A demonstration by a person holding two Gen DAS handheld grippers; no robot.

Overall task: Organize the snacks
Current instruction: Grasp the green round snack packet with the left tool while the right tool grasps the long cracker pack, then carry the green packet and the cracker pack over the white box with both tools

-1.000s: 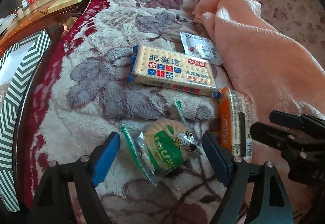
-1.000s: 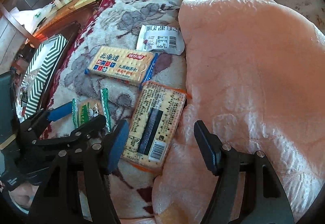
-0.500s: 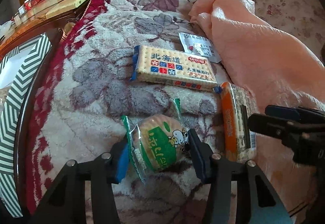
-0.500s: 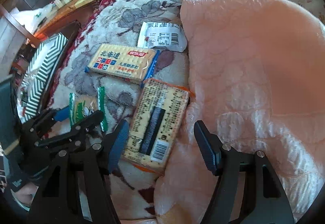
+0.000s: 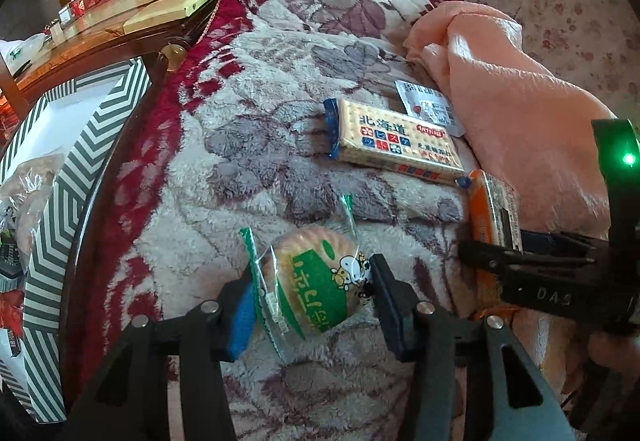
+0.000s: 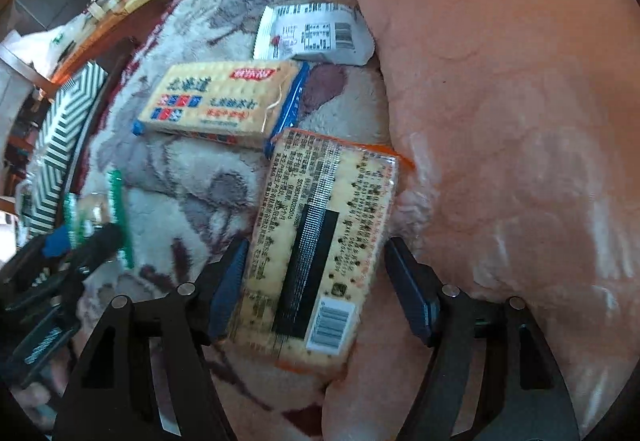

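My left gripper (image 5: 312, 301) is shut on a round green-and-white cracker packet (image 5: 314, 287) and holds it just above the fleece blanket. My right gripper (image 6: 316, 289) is open, with its fingers on either side of an orange-edged cracker pack (image 6: 320, 241) that lies label-down. A blue-edged cracker pack (image 5: 394, 145) (image 6: 224, 101) lies behind. A small white sachet (image 5: 428, 107) (image 6: 312, 35) lies farther back. The left gripper shows at the left edge of the right wrist view (image 6: 86, 239).
A floral fleece blanket (image 5: 248, 129) covers the surface. A pink blanket (image 6: 500, 101) is heaped on the right against the orange-edged pack. A green-and-white striped box (image 5: 60, 177) holding snacks stands at the left. A wooden table (image 5: 120, 21) stands behind it.
My left gripper has closed on the round cracker packet and lifted it slightly. My right gripper has moved forward so its open fingers straddle the orange-edged pack.
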